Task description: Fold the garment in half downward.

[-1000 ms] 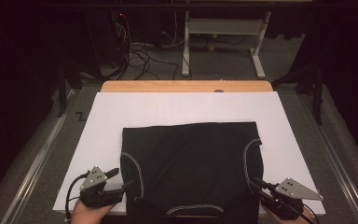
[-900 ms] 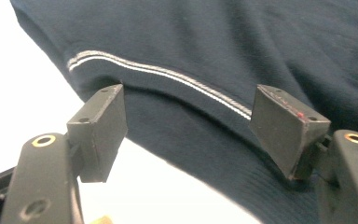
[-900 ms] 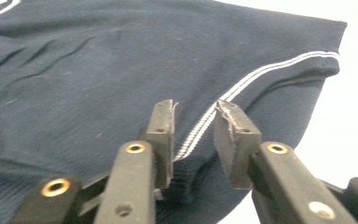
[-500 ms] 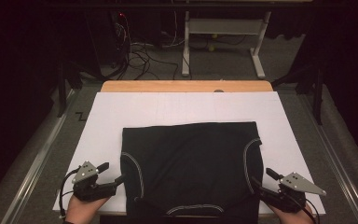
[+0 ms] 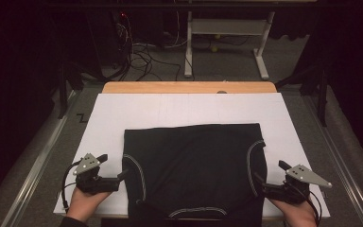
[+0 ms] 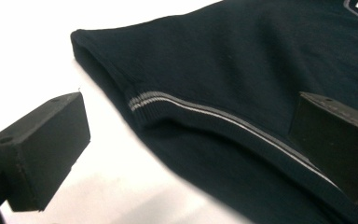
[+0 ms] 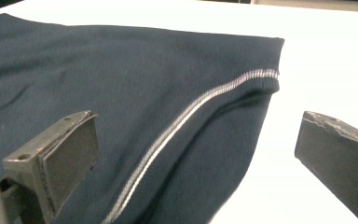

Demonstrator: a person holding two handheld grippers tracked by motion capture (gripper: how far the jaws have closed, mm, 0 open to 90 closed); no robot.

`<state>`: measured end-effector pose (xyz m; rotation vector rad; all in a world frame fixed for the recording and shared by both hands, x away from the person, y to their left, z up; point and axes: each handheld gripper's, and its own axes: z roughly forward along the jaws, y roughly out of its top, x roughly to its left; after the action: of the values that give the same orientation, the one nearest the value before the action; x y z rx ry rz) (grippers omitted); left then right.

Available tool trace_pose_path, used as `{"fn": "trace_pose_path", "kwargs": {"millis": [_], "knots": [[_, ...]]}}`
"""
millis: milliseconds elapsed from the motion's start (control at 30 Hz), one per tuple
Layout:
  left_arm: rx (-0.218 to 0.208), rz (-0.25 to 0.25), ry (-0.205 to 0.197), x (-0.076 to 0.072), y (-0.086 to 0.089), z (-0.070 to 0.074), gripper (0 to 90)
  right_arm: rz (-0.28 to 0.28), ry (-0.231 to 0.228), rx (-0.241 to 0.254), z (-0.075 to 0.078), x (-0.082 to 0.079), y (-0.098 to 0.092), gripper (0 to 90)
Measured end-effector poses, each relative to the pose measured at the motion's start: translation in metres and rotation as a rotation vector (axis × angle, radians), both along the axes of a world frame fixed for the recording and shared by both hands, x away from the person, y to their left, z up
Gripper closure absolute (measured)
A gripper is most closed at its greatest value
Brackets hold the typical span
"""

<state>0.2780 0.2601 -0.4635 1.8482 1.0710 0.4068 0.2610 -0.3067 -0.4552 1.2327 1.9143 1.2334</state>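
Both pairs of jaws stand wide apart and grip nothing; both have just been opening. Your left gripper [image 5: 123,175] sits at the near left of the table, pointing inward at the left edge of the dark garment [image 5: 196,170]. Your right gripper [image 5: 260,182] sits at the near right, pointing inward at the garment's right edge.

In the left gripper view, the left gripper [image 6: 186,144] straddles the garment's edge: one pad hangs over the bare white sheet [image 6: 37,42], the other over the dark fabric [image 6: 242,60]. Neither pad presses on the cloth. A ribbed hem with a pale double stripe [image 6: 200,111] runs between the jaws.

In the right gripper view, the right gripper [image 7: 198,158] stands the same way: one pad over the fabric [image 7: 121,60], the other over the white sheet [image 7: 335,56]. A pale stitched line [image 7: 191,114] runs along the garment's edge between the jaws, and the pads do not clamp it.

The garment lies flat and folded on the white sheet [image 5: 189,109], at the near middle of the table, its near edge close to the sheet's near edge. A pale curved seam shows near each side, and another along the near hem. Beyond the sheet, a strip of wooden tabletop [image 5: 189,87] shows at the far edge.
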Motion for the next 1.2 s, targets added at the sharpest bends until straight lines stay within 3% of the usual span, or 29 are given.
{"fn": "trace_pose_path", "kwargs": {"millis": [433,633,700,833,1200], "knots": [[-0.014,-0.003,-0.033,0.021,-0.002,0.014,0.0,0.056,-0.027,-0.011,0.016,0.02,0.03,0.0],[-0.022,-0.007,-0.066,0.028,-0.01,0.025,0.0,0.087,-0.056,-0.004,0.024,0.019,0.048,0.0],[-0.018,-0.006,-0.065,0.033,-0.013,0.027,0.0,0.099,-0.069,-0.007,0.026,0.018,0.054,0.0],[-0.049,-0.006,-0.067,0.042,-0.019,0.029,0.0,0.121,-0.084,-0.01,0.027,0.019,0.068,0.0],[-0.067,-0.041,-0.065,0.06,-0.029,0.031,0.0,0.199,-0.087,-0.028,0.025,0.018,0.113,0.0]]}}
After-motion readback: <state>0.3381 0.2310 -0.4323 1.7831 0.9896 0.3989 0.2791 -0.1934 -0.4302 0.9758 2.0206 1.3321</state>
